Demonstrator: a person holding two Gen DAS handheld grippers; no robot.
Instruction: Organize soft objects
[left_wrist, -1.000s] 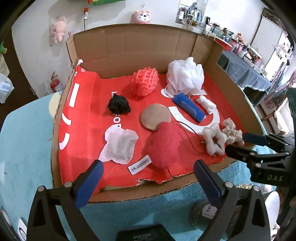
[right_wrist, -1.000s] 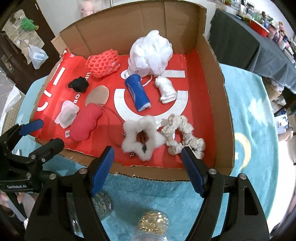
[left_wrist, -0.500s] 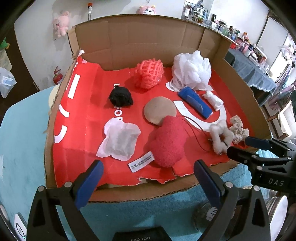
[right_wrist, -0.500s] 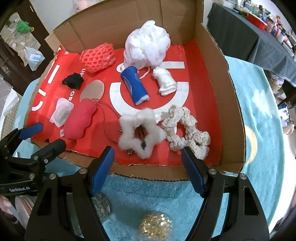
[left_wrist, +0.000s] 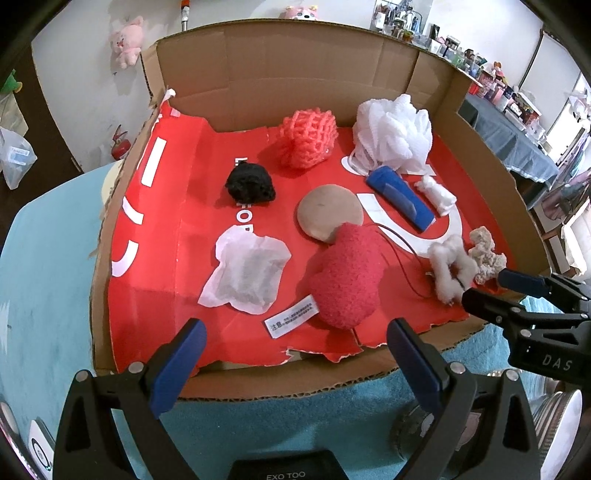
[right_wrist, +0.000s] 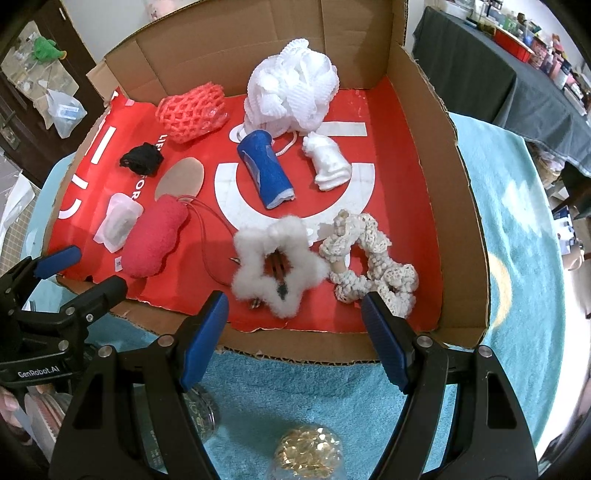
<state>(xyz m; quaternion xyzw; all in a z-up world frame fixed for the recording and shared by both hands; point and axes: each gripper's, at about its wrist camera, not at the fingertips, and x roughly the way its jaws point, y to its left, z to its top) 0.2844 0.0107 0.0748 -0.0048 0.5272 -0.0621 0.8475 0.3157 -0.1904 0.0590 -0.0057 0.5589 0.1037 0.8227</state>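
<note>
A cardboard box (left_wrist: 295, 70) with a red floor holds several soft things: a red fuzzy pouch (left_wrist: 345, 275), a white tissue-like bag (left_wrist: 245, 273), a black puff (left_wrist: 251, 184), an orange net (left_wrist: 306, 138), a white mesh loofah (right_wrist: 291, 92), a blue roll (right_wrist: 264, 168), a white fluffy star scrunchie (right_wrist: 277, 264) and a cream crochet scrunchie (right_wrist: 369, 266). My left gripper (left_wrist: 293, 349) is open and empty at the box's front edge, before the pouch. My right gripper (right_wrist: 295, 319) is open and empty, just short of the two scrunchies.
The box stands on a teal towel (right_wrist: 517, 258). A tan round pad (left_wrist: 330, 212) and a small white cloth (right_wrist: 328, 164) also lie in the box. Glass jars (right_wrist: 306, 458) stand on the towel under the grippers. A dark-clothed table (right_wrist: 498, 74) is at the right.
Both grippers have moved forward toward the box's front edge, so the objects look closer. Both stay open; nothing in the box has moved.
</note>
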